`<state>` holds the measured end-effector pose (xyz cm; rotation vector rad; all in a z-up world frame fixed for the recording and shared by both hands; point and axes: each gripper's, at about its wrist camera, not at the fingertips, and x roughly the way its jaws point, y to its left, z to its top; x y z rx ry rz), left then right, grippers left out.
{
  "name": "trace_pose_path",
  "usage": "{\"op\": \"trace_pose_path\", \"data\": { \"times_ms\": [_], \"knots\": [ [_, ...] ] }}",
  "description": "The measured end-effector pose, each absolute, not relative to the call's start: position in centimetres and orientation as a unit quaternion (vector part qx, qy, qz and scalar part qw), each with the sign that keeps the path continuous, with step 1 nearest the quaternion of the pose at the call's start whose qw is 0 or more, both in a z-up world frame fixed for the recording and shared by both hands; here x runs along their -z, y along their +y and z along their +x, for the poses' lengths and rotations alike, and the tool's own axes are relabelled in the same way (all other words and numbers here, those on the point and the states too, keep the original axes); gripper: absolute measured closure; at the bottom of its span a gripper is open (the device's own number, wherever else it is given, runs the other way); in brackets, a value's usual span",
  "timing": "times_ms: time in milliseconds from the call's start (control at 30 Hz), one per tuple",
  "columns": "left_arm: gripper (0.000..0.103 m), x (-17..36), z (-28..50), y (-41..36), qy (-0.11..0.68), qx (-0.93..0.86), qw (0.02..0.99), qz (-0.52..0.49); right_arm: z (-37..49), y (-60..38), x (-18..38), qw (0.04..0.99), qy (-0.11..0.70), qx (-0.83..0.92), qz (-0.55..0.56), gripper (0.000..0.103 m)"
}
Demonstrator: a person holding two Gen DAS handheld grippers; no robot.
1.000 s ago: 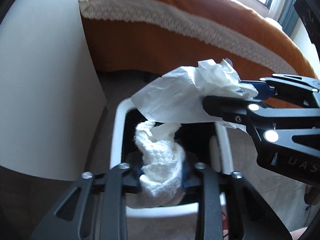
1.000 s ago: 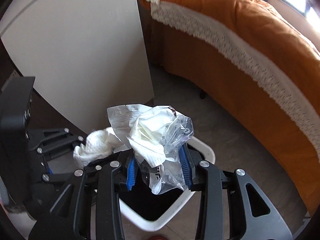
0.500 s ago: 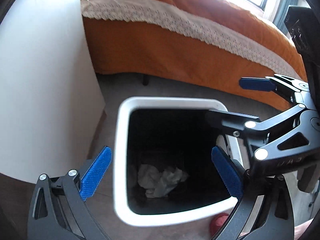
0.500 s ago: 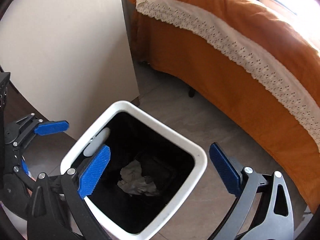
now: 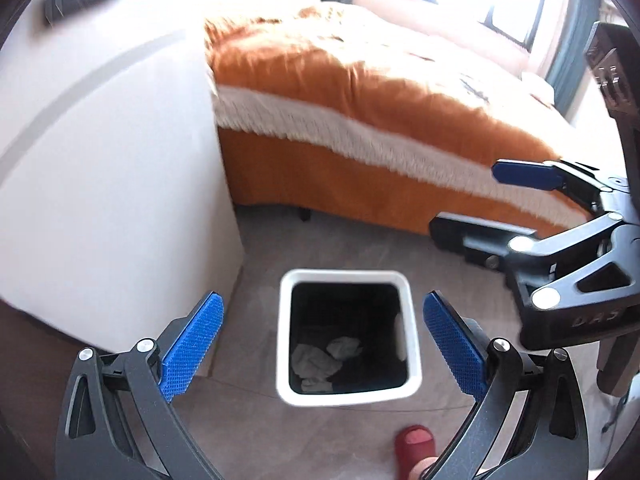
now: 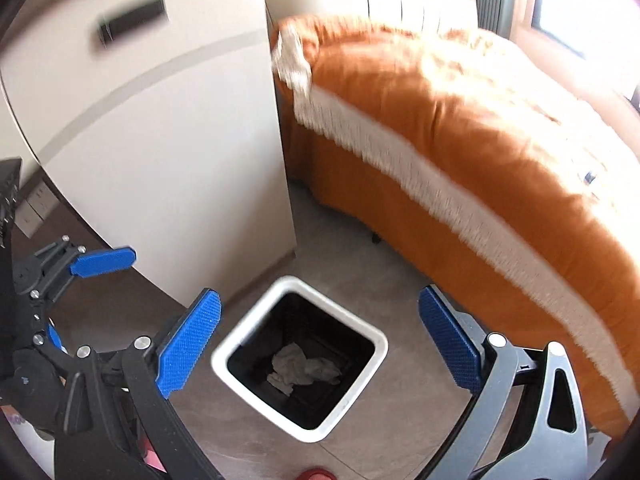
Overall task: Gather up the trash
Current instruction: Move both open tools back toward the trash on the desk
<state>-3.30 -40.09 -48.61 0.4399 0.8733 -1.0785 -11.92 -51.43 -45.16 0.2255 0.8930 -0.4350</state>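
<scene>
Crumpled tissues (image 5: 320,362) lie inside the white waste bin (image 5: 348,396). Left gripper (image 5: 320,344) and right gripper (image 6: 318,346), jaws spread wide and empty, hang above it.

Your left gripper (image 5: 322,344) and right gripper (image 6: 320,344) both point steeply down, side by side, fingers spread wide and holding nothing.

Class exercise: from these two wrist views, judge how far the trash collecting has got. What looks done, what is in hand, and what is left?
Done: crumpled trash lies at the bottom of the white bin, also visible in the right wrist view.
In hand: nothing. The left tool and right tool are both open and empty above the bin.
Left: no further trash shows on the floor in either view, so this may be finished.
</scene>
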Motion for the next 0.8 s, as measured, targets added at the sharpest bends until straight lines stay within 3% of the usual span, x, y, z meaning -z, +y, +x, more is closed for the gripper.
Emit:
{"op": "trace_pose_path", "data": {
  "times_ms": [467, 800],
  "knots": [
    [0.005, 24.1, -0.8, -27.9, 0.332, 0.411, 0.838, 0.136, -9.2, -43.1, 20.8, 0.933, 0.306, 0.180, 0.062, 0.004],
    [0.005, 13.4, 3.5, -14.7, 0.290, 0.310, 0.900, 0.096, -2.8, -32.3, 10.9, 0.965, 0.247, 0.079, 0.027, 0.004]
  ]
}}
